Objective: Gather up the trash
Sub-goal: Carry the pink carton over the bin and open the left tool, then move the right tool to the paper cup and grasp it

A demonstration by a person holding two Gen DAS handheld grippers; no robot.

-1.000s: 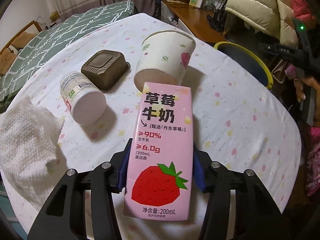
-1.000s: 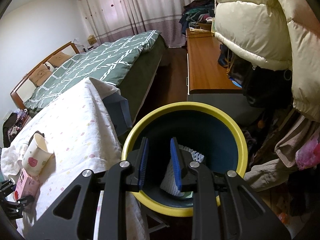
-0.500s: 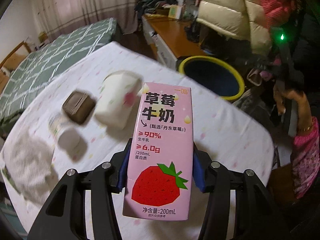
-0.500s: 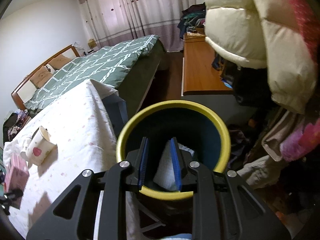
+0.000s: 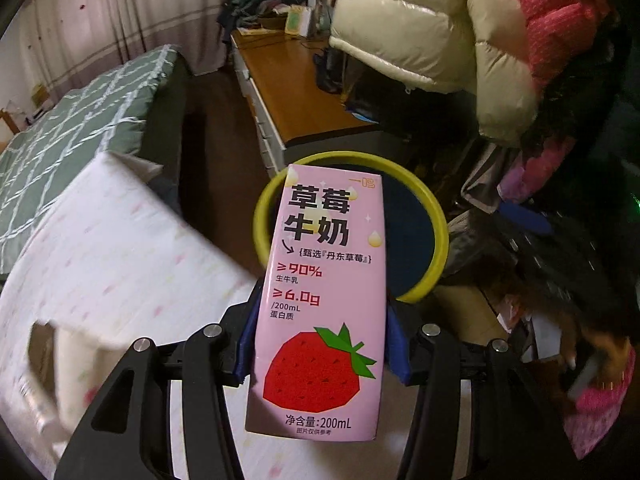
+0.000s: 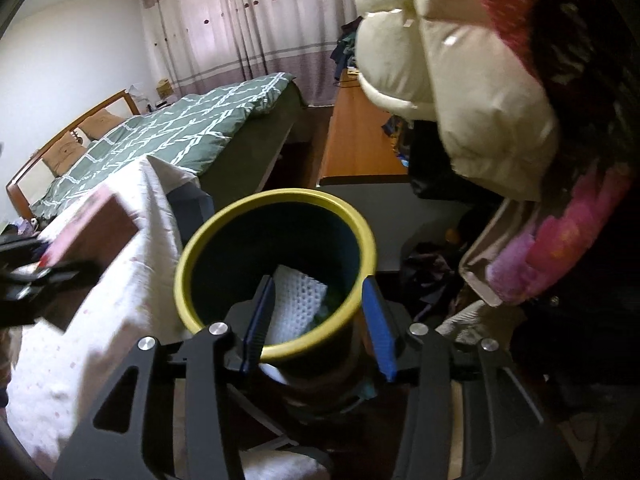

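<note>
My left gripper [image 5: 322,344] is shut on a pink strawberry milk carton [image 5: 324,300] and holds it upright in the air near the table's corner, with the yellow-rimmed dark bin [image 5: 434,232] just beyond. My right gripper [image 6: 318,320] is open and empty above the bin's [image 6: 200,248] near rim. A white paper towel [image 6: 298,304] lies inside the bin. The carton [image 6: 88,232] and left gripper show blurred at the left of the right wrist view.
The table with a white dotted cloth [image 5: 108,248] is at the left, a blurred paper cup [image 5: 80,364] on it. A green bed [image 6: 172,132], a wooden desk [image 5: 296,84] and hanging puffy jackets [image 5: 432,28] surround the bin. Clothes lie on the floor.
My left gripper has carried the carton from over the table toward the bin. My right gripper has opened and the white paper towel it held now lies in the bin.
</note>
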